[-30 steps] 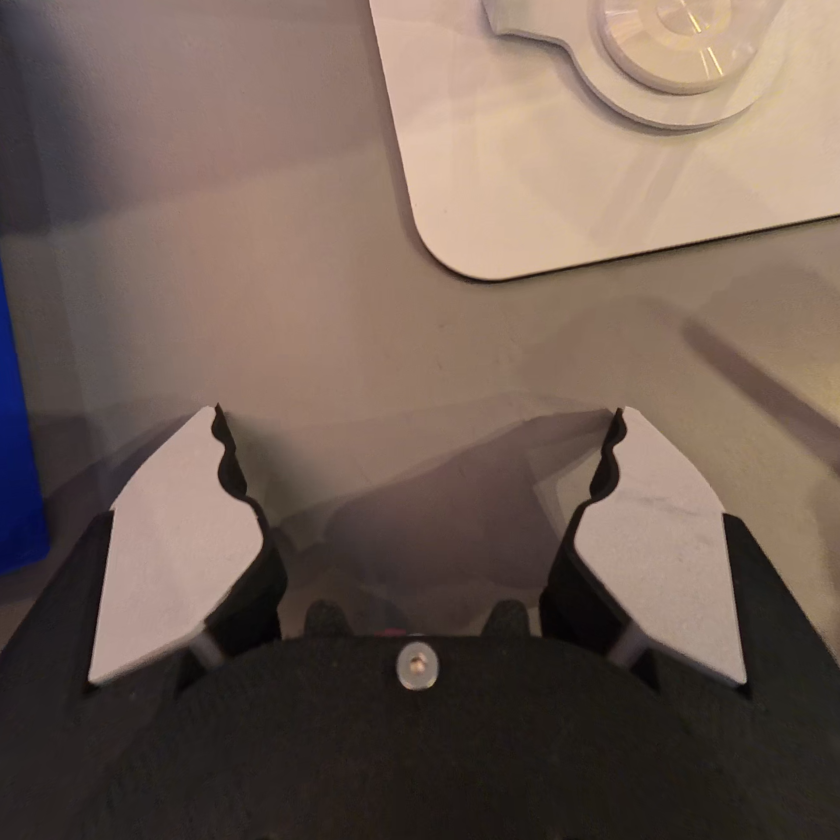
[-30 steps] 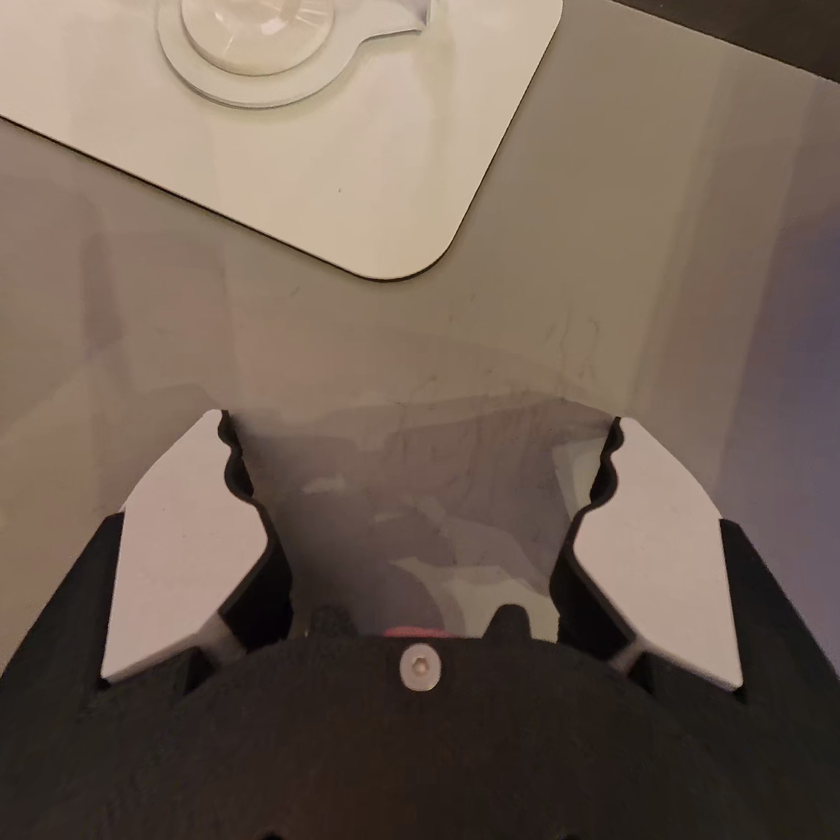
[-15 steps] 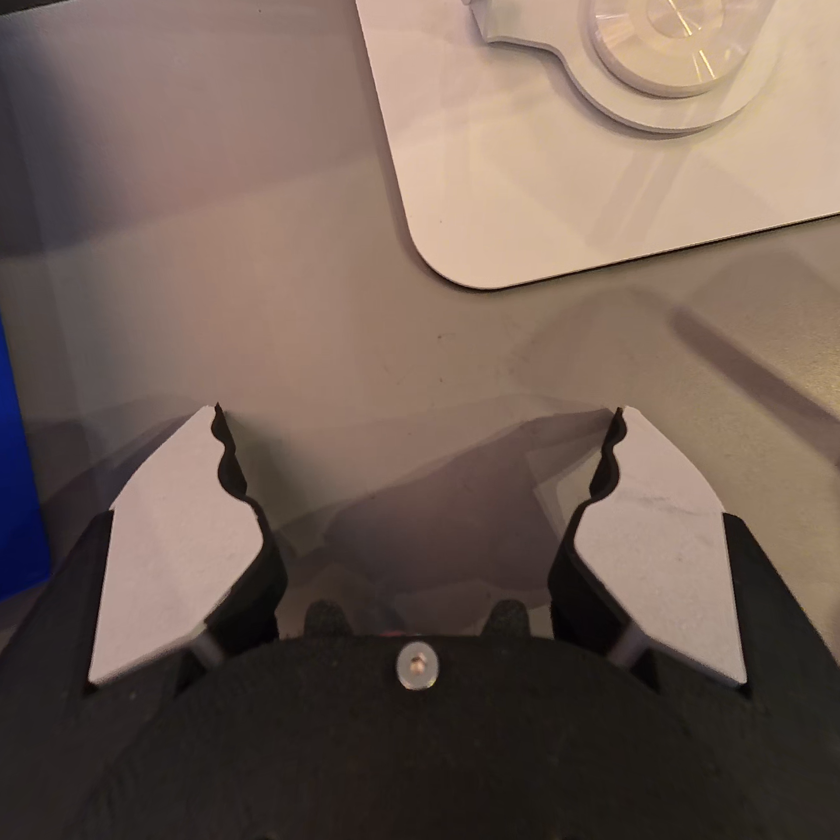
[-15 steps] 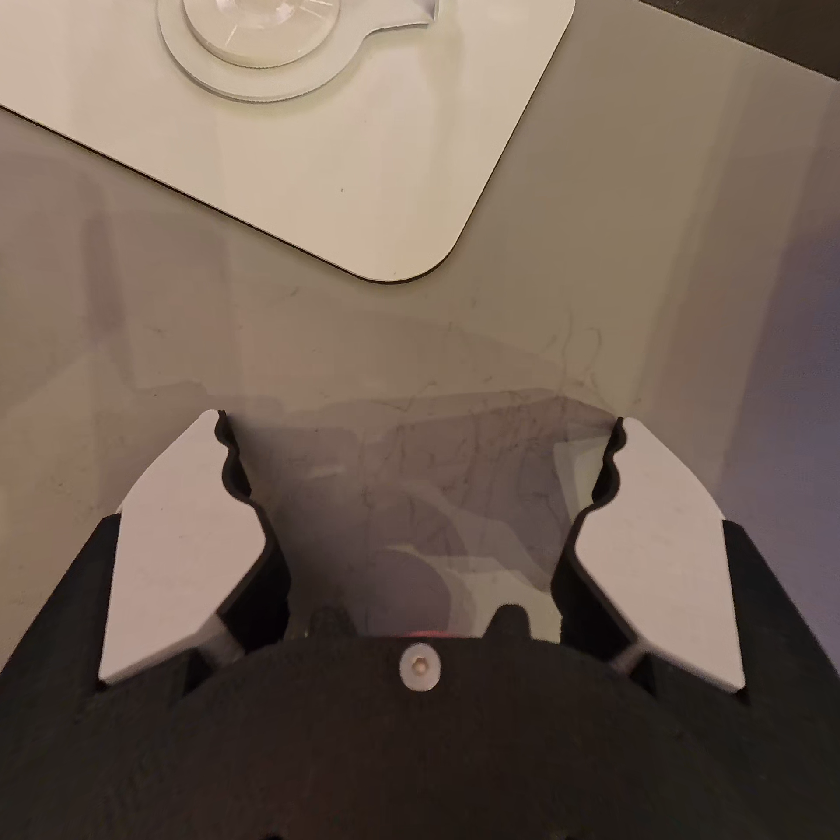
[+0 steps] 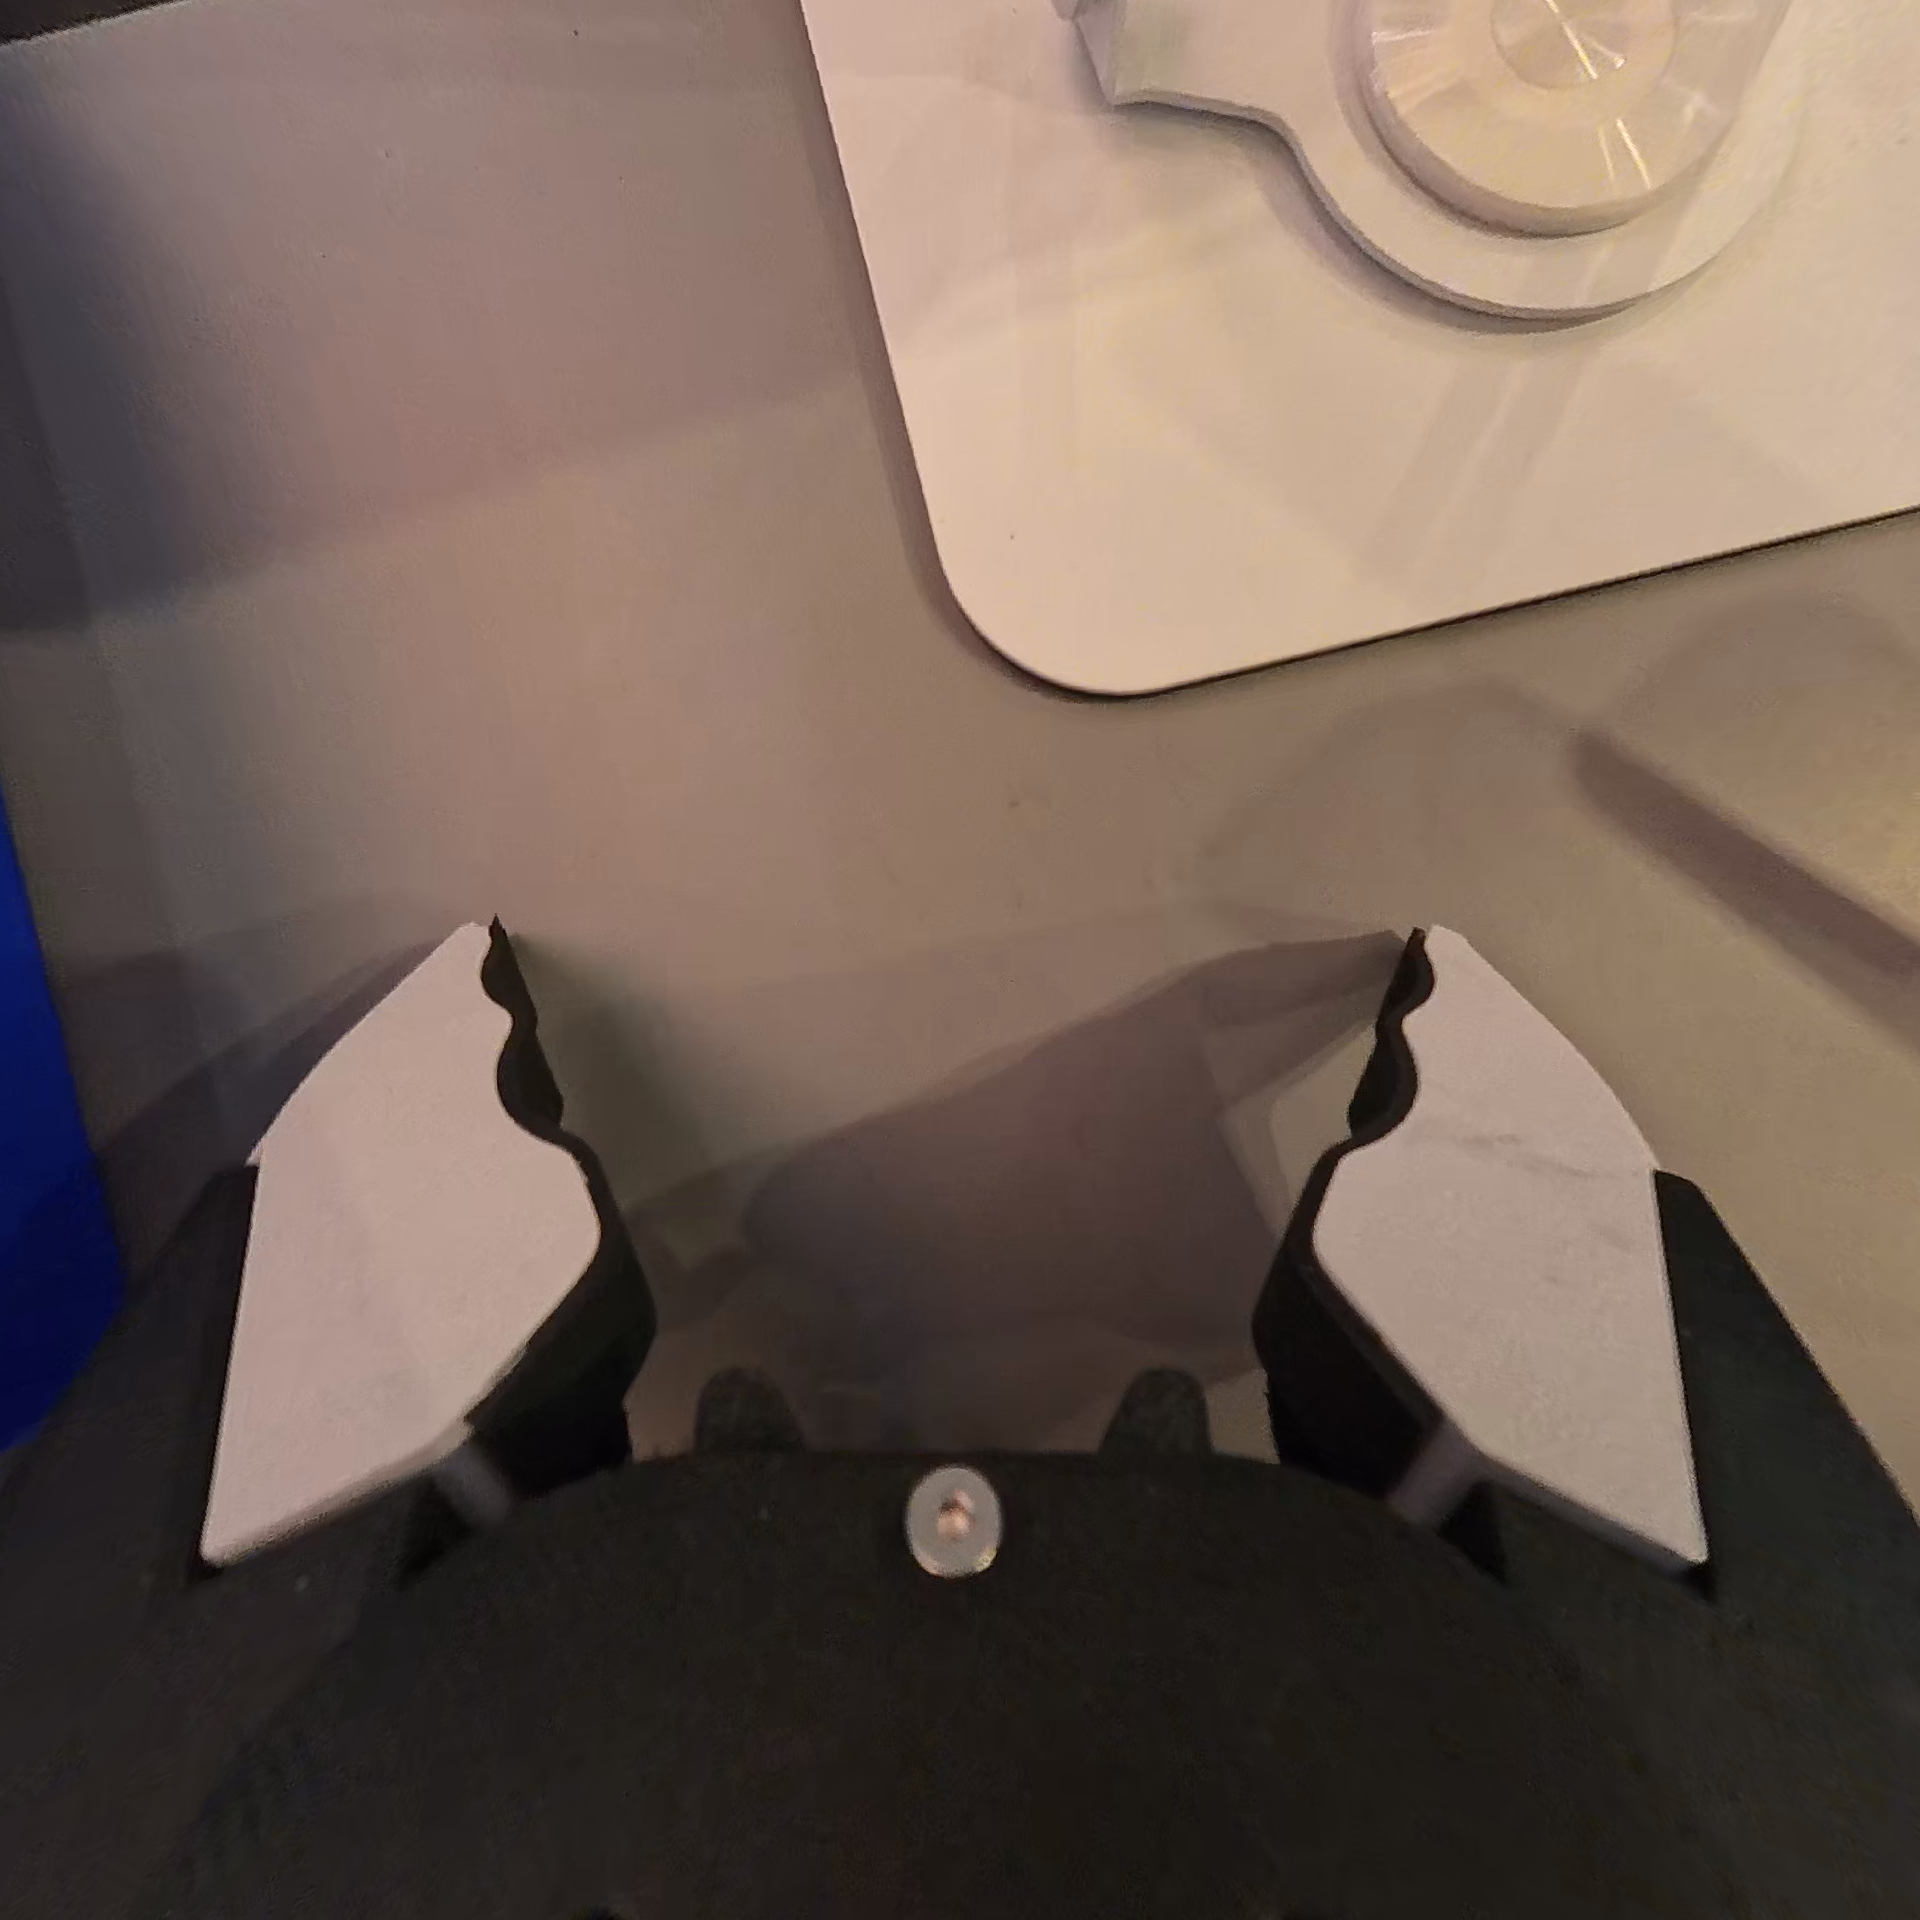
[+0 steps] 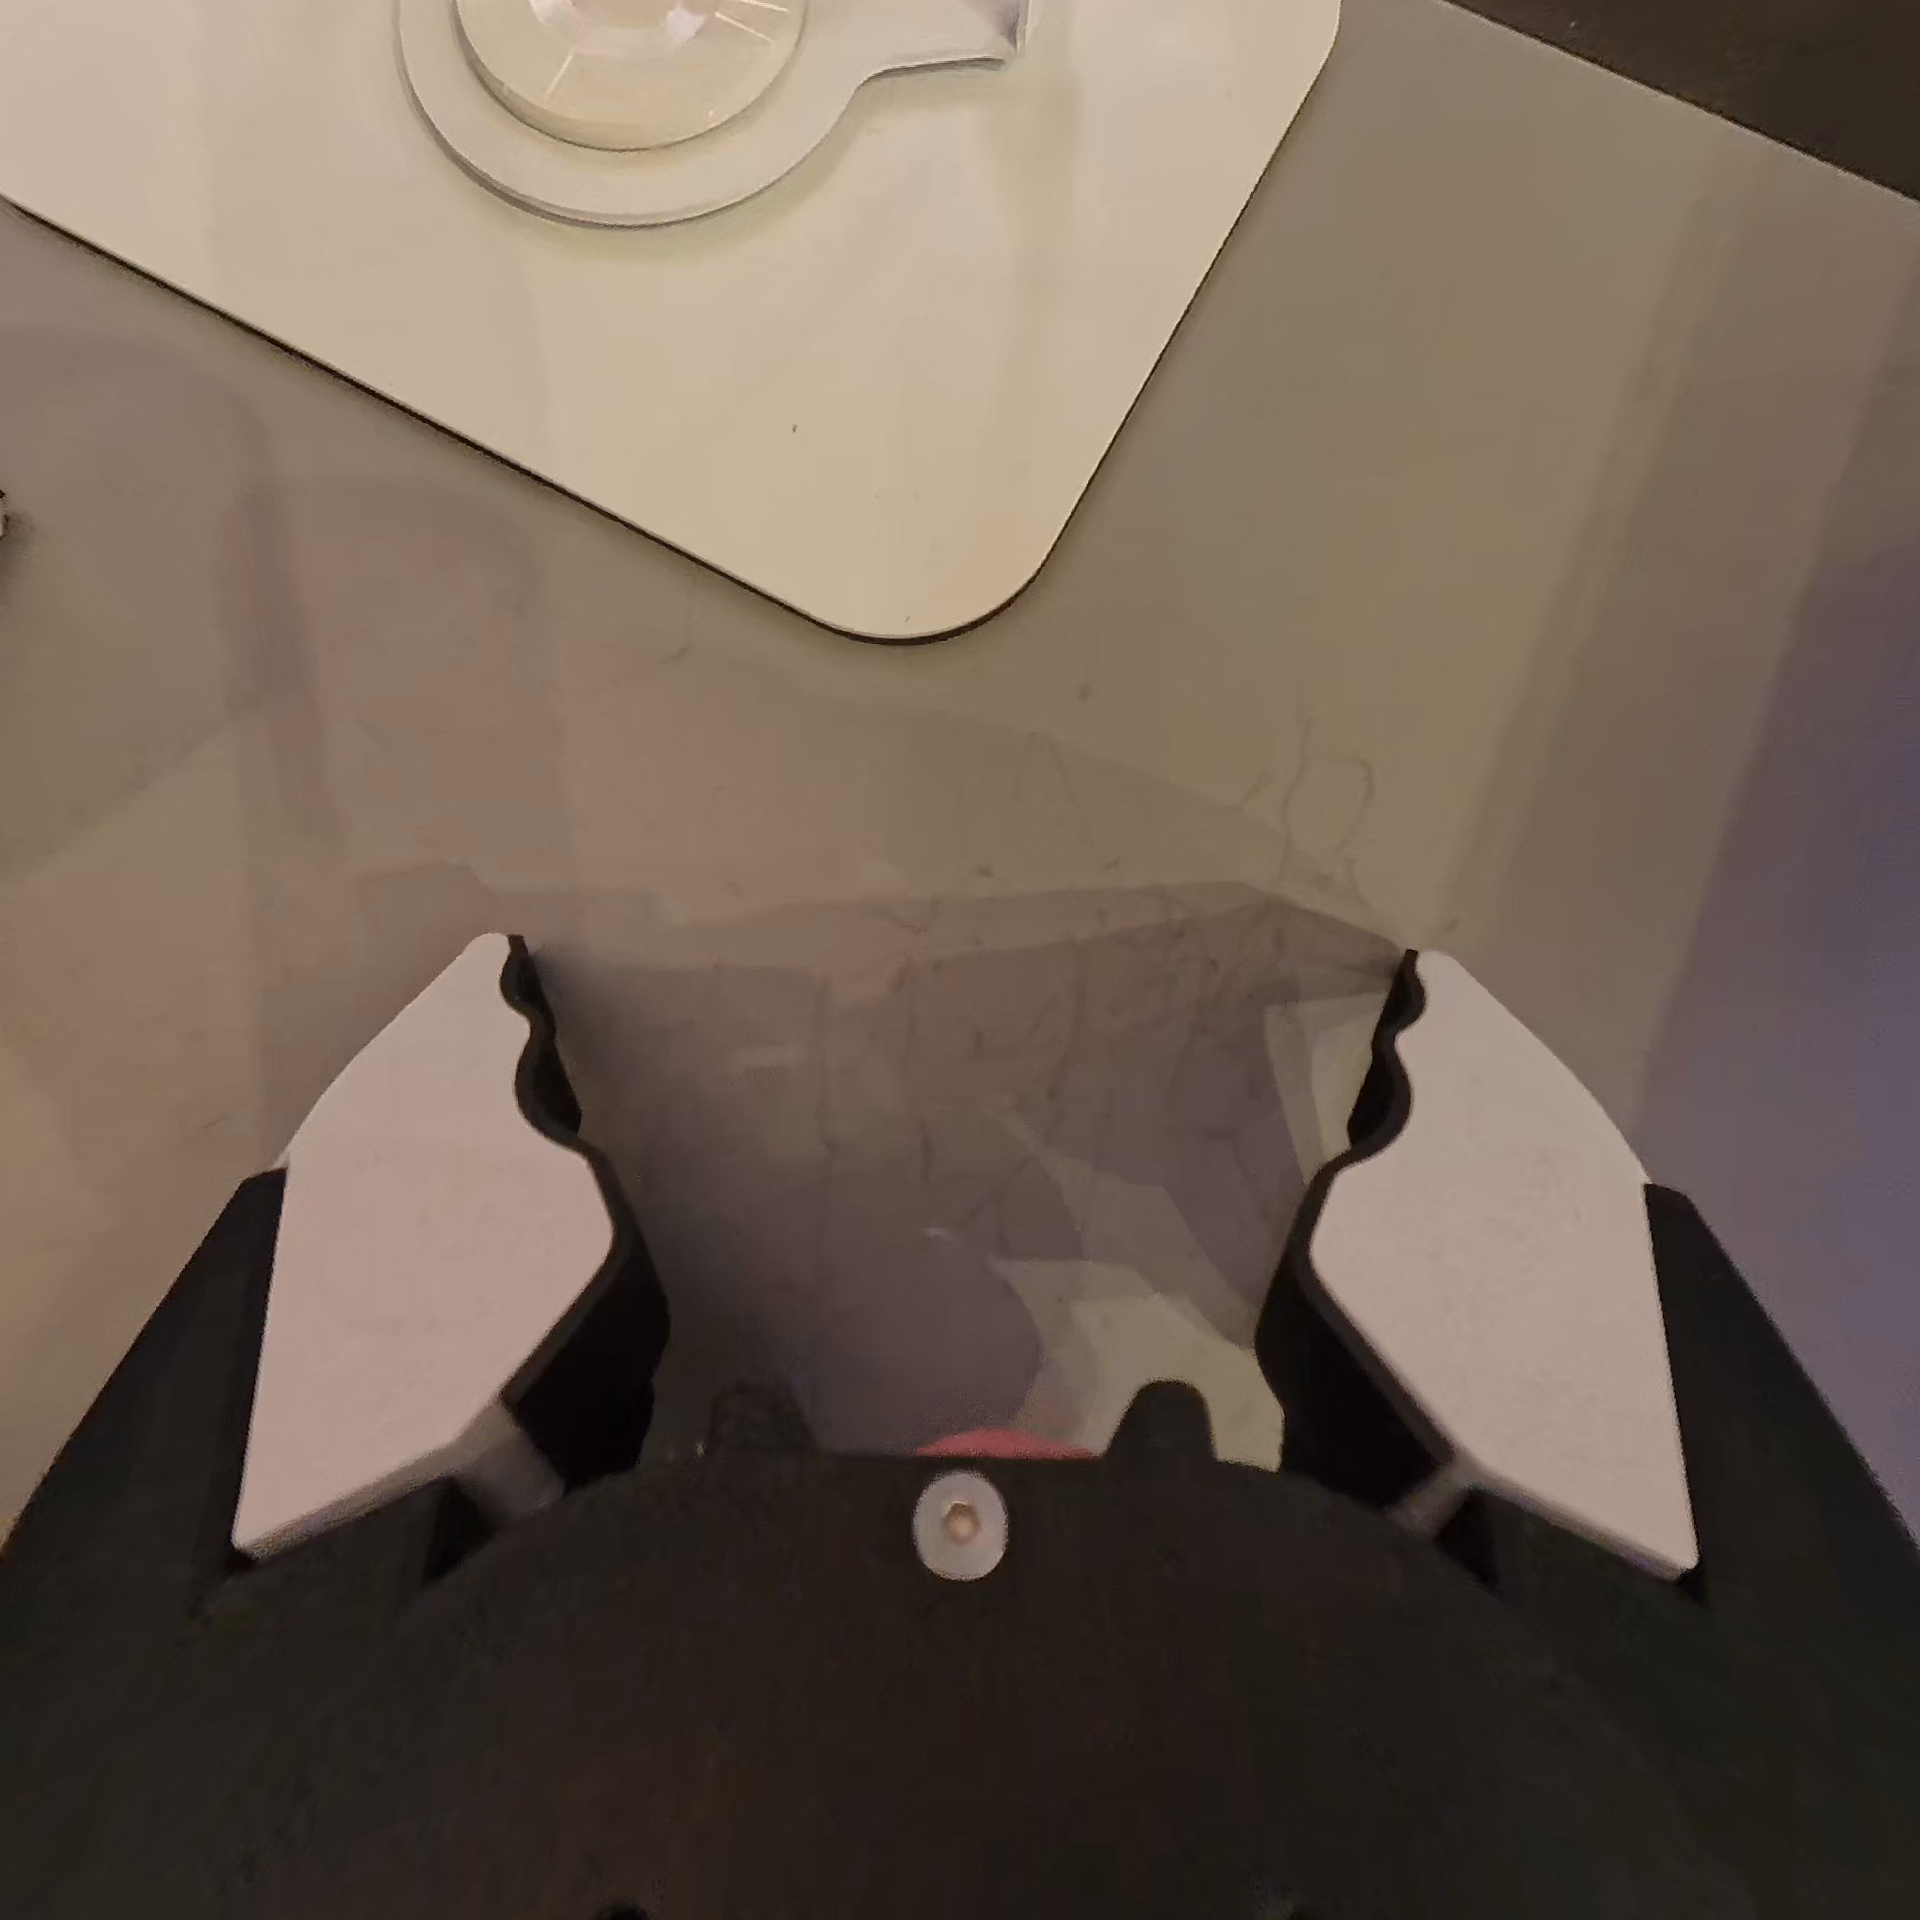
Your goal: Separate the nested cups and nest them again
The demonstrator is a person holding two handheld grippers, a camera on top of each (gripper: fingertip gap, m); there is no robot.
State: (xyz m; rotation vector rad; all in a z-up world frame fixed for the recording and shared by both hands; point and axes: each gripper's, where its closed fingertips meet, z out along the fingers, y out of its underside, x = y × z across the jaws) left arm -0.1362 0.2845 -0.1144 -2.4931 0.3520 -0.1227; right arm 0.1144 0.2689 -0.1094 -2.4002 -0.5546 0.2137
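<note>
Left wrist view: the left tongs [image 5: 954,940] fill the lower half of the frame, their two pale grey fingers [image 5: 405,1226] spread wide apart with nothing between them but bare grey tabletop [image 5: 520,520] and its shadows. Up and to the right lies a white mat [image 5: 1195,416] with rounded corners, well apart from the fingertips. On the mat sits a flat white holder, and on it the clear round base of the nested cups [image 5: 1538,114], cut off by the top edge so only the bottom part shows. A blue object [image 5: 42,1143] runs along the left edge. Right wrist view: the right tongs [image 6: 956,951] are likewise spread wide and grip nothing, hanging over glossy tabletop [image 6: 1455,520] that mirrors them faintly. The same white mat [image 6: 831,395] lies up and to the left, and the clear cups [image 6: 623,62] stand on it at the top edge, again partly out of frame, well apart from these fingertips.
</note>
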